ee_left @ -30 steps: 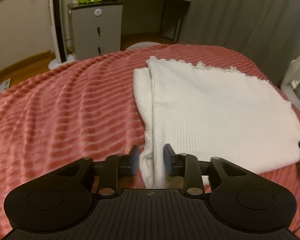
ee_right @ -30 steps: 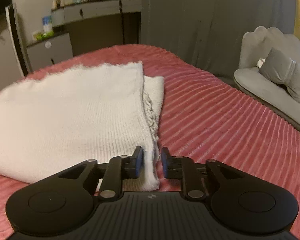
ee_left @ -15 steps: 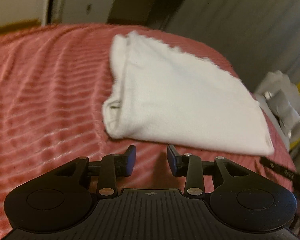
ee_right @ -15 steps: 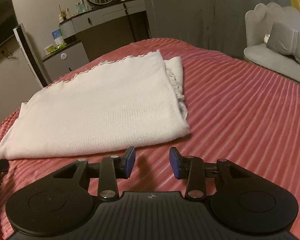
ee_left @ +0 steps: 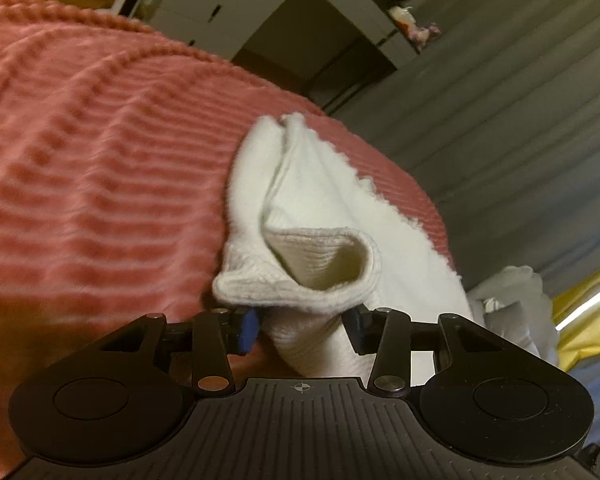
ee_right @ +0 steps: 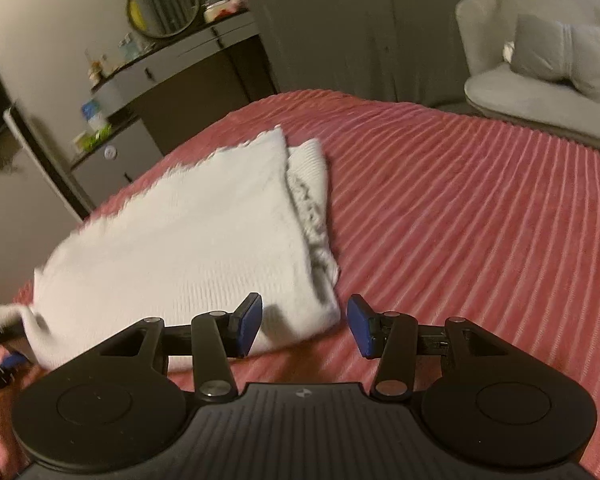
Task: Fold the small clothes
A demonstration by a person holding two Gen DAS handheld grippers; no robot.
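Knitwear, a white folded garment (ee_right: 188,236), lies near the bed's (ee_right: 480,220) edge; the left gripper (ee_left: 300,326) straddles its lifted corner, fingers spread, while the right gripper (ee_right: 304,326) waits unclenched and empty, probably for another fold.

Left matte-black plastic two-finger gripper (ee_left: 302,326): ribbed centre plate w/ small crosshair mark, round discs either side, silver pivot screws, blue finger pads (ee_left: 247,330). Right matte-black plastic gripper (ee_right: 304,326): same build, blue pads (ee_right: 358,330).
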